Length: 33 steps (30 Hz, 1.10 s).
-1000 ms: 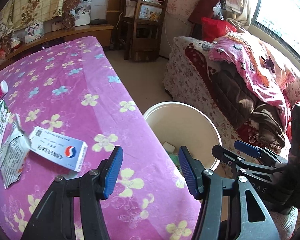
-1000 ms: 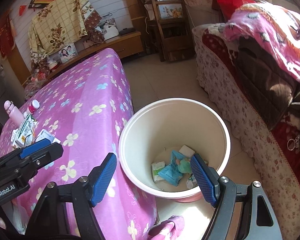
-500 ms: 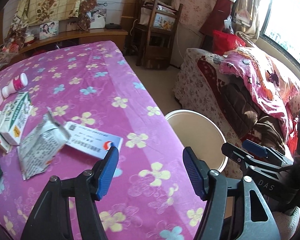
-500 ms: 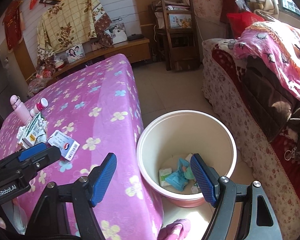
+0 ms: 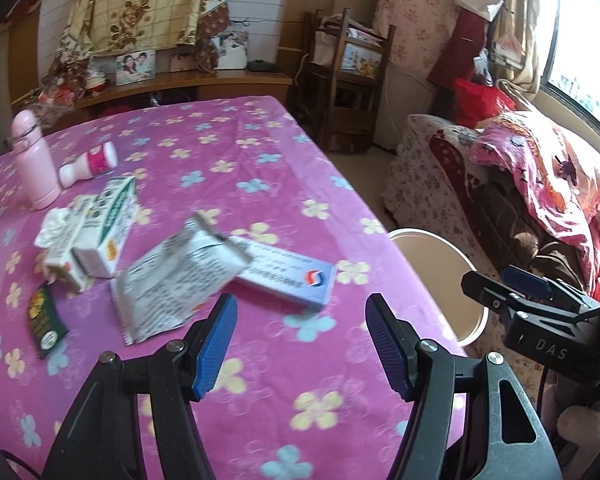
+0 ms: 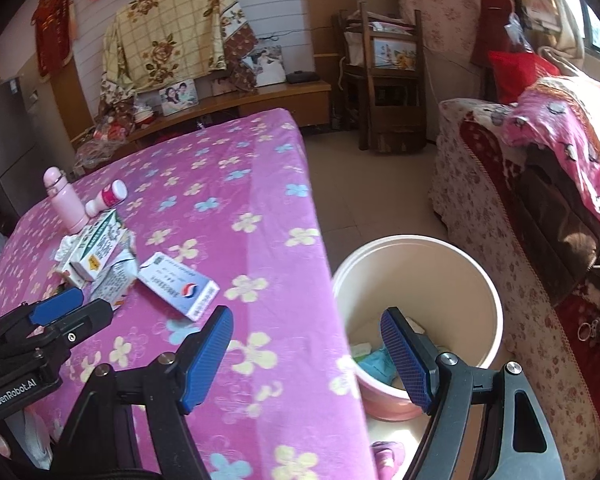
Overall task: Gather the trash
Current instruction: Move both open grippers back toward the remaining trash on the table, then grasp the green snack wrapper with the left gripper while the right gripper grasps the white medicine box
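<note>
On the pink flowered tablecloth [image 5: 260, 152] lies a white box with a red-and-blue logo [image 5: 288, 276], partly under a crumpled grey-white carton [image 5: 172, 284]. Left of these are a green-and-white box [image 5: 104, 232], a crumpled tissue [image 5: 54, 224] and a dark sachet [image 5: 44, 320]. My left gripper [image 5: 300, 304] hovers open just short of the white box, nothing between its blue pads. My right gripper [image 6: 306, 316] is open and empty over the table's right edge, beside the cream bin [image 6: 420, 248], which holds several wrappers. The white box [image 6: 178, 286] lies ahead-left of it.
A pink flask [image 5: 34, 164] stands beside a lying white-and-pink bottle [image 5: 90, 164] at the table's far left. A sofa with a pink blanket [image 6: 560, 152] runs along the right, close behind the bin. A wooden chair [image 6: 392, 80] and a sideboard [image 6: 260, 100] stand at the back.
Both views have swung left, away from the bin and over the table, so the trash pile now lies ahead of the left gripper. The left jaws stand a little wider.
</note>
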Motion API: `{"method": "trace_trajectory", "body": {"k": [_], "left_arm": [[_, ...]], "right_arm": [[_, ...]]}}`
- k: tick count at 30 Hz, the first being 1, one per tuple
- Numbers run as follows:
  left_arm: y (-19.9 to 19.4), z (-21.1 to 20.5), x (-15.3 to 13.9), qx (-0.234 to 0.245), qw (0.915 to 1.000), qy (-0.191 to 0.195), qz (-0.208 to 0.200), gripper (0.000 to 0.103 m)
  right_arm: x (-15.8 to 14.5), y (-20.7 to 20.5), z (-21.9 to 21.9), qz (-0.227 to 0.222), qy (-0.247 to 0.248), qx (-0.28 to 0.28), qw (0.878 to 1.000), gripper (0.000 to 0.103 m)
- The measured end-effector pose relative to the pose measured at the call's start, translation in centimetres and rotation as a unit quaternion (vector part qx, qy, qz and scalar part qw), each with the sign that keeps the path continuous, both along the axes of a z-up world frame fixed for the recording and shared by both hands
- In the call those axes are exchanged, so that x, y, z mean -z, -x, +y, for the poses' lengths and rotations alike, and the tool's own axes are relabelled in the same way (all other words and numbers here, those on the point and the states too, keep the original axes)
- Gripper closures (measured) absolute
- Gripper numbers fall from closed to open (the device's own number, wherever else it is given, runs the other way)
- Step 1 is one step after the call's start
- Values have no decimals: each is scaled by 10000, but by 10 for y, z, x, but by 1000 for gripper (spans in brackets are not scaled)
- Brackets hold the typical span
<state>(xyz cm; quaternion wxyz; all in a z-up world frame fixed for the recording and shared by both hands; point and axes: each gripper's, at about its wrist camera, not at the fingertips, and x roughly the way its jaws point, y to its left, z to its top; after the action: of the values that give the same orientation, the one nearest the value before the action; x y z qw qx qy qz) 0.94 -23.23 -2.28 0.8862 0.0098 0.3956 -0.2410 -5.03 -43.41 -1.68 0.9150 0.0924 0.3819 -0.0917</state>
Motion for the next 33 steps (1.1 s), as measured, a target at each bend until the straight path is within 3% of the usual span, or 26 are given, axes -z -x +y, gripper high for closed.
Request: {"method": "trace_trajectory", "body": {"k": [13,23,33], "left_arm": [[-13,104,11,-794,9966,-156,140,36],[-39,194,29,-1692,9841,-249,480,36],[-79,211,66,-2070,9731,-216,984,35]], "right_arm": [[15,-38,84,281,-4,-927,9953,23],[27,-70,130,414,-280,-1436,9884,23],[36,-98,123,571,-11,-1512,9869,23]]}}
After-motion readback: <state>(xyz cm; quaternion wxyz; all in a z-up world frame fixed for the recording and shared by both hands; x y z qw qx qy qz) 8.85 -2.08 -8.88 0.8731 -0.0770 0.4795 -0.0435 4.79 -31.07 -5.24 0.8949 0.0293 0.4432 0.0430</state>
